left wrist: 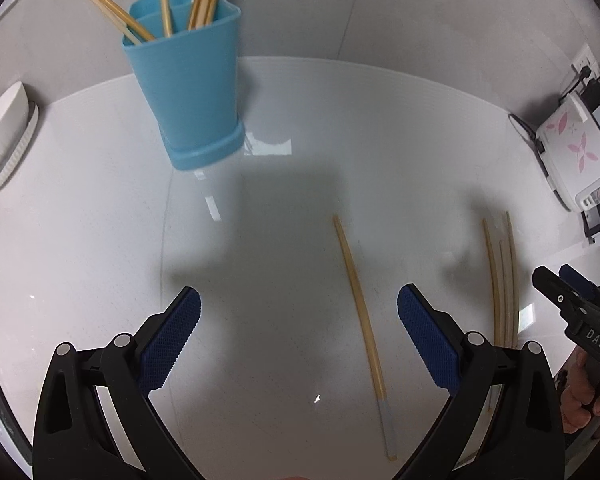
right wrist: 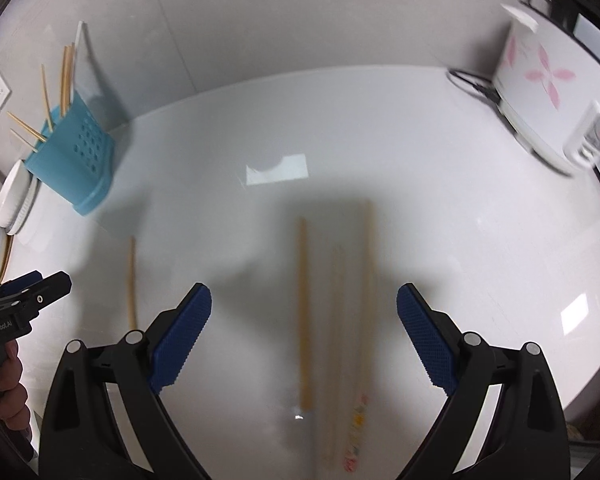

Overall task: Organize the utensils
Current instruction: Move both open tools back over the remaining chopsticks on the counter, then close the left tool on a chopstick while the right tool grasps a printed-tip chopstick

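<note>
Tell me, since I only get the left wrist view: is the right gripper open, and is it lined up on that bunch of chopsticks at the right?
Observer: Yes. The right gripper is open, with the bunch of chopsticks lying ungripped between its fingers.
Operator: Anything special in that bunch?
Observer: One pale chopstick has coloured markings at its near end.
Operator: And the holder?
Observer: The blue chopstick holder has a grid of holes in one side.

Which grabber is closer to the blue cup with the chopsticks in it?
Left, probably. The blue cup stands ahead of the left gripper, slightly to its left. From the right gripper it sits far off to the left, looking smaller, with the left gripper between them.
</note>
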{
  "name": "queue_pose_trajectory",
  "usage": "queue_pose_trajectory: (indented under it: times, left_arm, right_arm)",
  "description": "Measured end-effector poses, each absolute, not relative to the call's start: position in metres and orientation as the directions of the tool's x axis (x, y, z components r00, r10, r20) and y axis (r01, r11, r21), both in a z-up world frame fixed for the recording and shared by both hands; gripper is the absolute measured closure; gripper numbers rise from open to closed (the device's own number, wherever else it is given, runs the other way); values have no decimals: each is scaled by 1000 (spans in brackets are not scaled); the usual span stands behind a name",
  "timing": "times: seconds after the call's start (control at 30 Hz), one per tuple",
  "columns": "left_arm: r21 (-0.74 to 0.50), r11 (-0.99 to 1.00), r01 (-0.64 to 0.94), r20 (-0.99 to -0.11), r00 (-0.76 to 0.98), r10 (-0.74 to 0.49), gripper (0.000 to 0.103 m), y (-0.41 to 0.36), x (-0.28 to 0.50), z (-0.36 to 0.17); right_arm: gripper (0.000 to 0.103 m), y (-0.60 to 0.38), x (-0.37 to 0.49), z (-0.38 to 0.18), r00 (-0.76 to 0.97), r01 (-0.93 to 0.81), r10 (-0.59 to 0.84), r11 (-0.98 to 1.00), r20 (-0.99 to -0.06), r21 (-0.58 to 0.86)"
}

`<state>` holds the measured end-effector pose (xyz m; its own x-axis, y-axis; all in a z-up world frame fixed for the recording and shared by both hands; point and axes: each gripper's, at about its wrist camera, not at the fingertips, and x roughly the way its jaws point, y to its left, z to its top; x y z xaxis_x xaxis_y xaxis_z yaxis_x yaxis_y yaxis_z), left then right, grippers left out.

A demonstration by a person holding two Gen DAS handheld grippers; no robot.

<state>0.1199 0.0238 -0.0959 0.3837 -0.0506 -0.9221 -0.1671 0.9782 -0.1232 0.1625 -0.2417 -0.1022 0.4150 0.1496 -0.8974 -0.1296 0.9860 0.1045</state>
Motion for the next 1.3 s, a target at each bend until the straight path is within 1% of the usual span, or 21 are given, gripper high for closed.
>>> queue_pose_trajectory:
  times: [0.1,0.13,0.17,0.2,0.27,0.3,0.37,0.4,0.47,0.57,0.73,0.87,0.97,1.03,1.13,1.17,1.2,1.23,1.27,1.3]
  left_arm:
    - [-113,978,-173,-935,351,-46,6,14,119,-106]
    - [-113,978,-176,-940,339,-48,6,12,118,-110]
    - [-111,978,-177,-944,327,-48,6,8,119,-113]
    - [-104,978,-178,-949,314,-43,7,4,118,-118]
    - [-97,979,-181,-955,295,-40,7,-1,114,-125]
    - [-90,979,-182,-960,279,-36,7,-5,111,-130]
    - [-85,978,-189,-966,258,-34,8,-10,110,-137]
    - [-80,979,-189,-968,250,-31,9,-12,109,-140]
    - [-69,980,-188,-971,236,-23,11,-16,109,-145]
    - [-60,980,-187,-976,217,-19,14,-22,109,-152]
    - [-40,983,-180,-983,182,-7,16,-30,110,-161]
    - [-13,985,-170,-987,161,15,21,-39,111,-166]
    - [11,989,-150,-986,162,36,26,-48,111,-166]
    - [12,990,-142,-987,157,34,32,-55,115,-164]
    - [12,991,-132,-988,150,32,45,-60,115,-161]
    - [13,992,-129,-988,149,33,53,-62,115,-160]
    - [12,992,-129,-988,149,31,67,-64,115,-159]
    - [14,992,-126,-988,148,33,73,-65,115,-158]
    - [14,992,-124,-989,146,32,89,-66,116,-157]
    - [17,992,-125,-989,143,35,95,-67,116,-158]
  right_arm:
    - [18,-253,154,-108,376,-122,141,987,-916,102]
    - [21,-254,153,-112,359,-126,136,987,-923,96]
    - [27,-256,151,-114,342,-128,130,988,-930,91]
    - [29,-256,150,-119,319,-129,124,988,-940,86]
    - [41,-258,148,-127,274,-130,115,988,-955,82]
    - [43,-259,147,-131,253,-128,110,989,-961,80]
    - [51,-260,144,-137,219,-127,96,989,-971,69]
    - [58,-260,142,-140,205,-128,89,990,-975,63]
    - [67,-258,142,-144,179,-135,86,989,-980,62]
    - [75,-252,142,-149,152,-157,76,986,-985,52]
    - [80,-250,144,-158,110,-154,53,987,-992,36]
    - [84,-248,145,-159,94,-159,41,987,-995,25]
    - [86,-242,151,-161,87,-164,25,986,-996,10]
    - [86,-240,152,-162,84,-164,23,986,-996,9]
    - [88,-237,154,-162,78,-165,13,986,-997,0]
    - [89,-236,154,-162,76,-164,11,986,-997,-1]
    - [90,-235,154,-162,74,-164,10,986,-997,-3]
    - [92,-234,154,-162,71,-163,8,987,-997,-3]
    - [95,-231,162,-161,66,-162,9,987,-998,-2]
    - [99,-230,164,-161,62,-161,8,987,-998,-2]
